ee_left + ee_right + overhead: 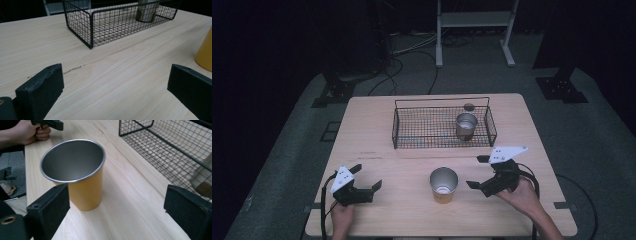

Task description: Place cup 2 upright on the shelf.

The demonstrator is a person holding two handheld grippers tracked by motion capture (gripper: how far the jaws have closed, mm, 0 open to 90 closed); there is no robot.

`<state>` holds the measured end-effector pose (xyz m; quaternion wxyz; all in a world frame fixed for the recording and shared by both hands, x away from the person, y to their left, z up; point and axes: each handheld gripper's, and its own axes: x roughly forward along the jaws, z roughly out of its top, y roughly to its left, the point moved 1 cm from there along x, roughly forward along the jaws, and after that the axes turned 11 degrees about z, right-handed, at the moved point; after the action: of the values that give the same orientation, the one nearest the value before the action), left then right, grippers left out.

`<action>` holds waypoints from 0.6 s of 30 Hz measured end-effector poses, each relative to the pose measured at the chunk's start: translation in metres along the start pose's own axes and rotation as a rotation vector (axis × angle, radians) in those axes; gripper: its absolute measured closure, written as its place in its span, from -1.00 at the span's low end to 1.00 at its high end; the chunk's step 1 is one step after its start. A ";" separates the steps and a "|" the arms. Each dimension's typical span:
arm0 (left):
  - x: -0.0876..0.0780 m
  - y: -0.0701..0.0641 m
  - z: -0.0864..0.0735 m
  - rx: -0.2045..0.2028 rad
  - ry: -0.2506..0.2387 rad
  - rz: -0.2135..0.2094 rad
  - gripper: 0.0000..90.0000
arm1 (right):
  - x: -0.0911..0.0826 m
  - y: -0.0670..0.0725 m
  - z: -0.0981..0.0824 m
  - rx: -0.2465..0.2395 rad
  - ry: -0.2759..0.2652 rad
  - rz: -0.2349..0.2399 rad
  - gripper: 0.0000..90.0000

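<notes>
Jaws of the right gripper (478, 172) stand wide beside the yellow metal cup (444, 184), apparently lining up a grasp (left gripper (366, 176) open too, idle); wire basket (397, 131) already holds a silver cup (466, 126).

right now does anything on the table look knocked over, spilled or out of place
Nothing stands out. The yellow cup stands upright and empty on the table, the metal cup stands upright inside the wire basket, and nothing looks spilled. A faint scratch marks the wood.
</notes>
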<state>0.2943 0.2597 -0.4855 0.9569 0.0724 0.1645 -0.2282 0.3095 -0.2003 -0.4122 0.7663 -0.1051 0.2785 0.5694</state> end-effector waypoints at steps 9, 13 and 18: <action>0.000 0.000 0.000 0.001 -0.002 -0.001 -1.00 | 0.009 0.017 -0.003 -0.022 0.007 0.026 -0.88; 0.000 0.000 0.000 0.001 -0.001 0.000 -1.00 | 0.013 0.021 -0.003 -0.026 0.005 0.038 -0.88; 0.000 0.000 0.000 0.001 -0.003 0.000 -1.00 | 0.021 0.025 -0.005 -0.030 0.015 0.047 -0.88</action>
<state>0.2943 0.2598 -0.4855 0.9570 0.0724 0.1631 -0.2286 0.2883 -0.1778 -0.4239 0.7487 -0.1142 0.2783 0.5907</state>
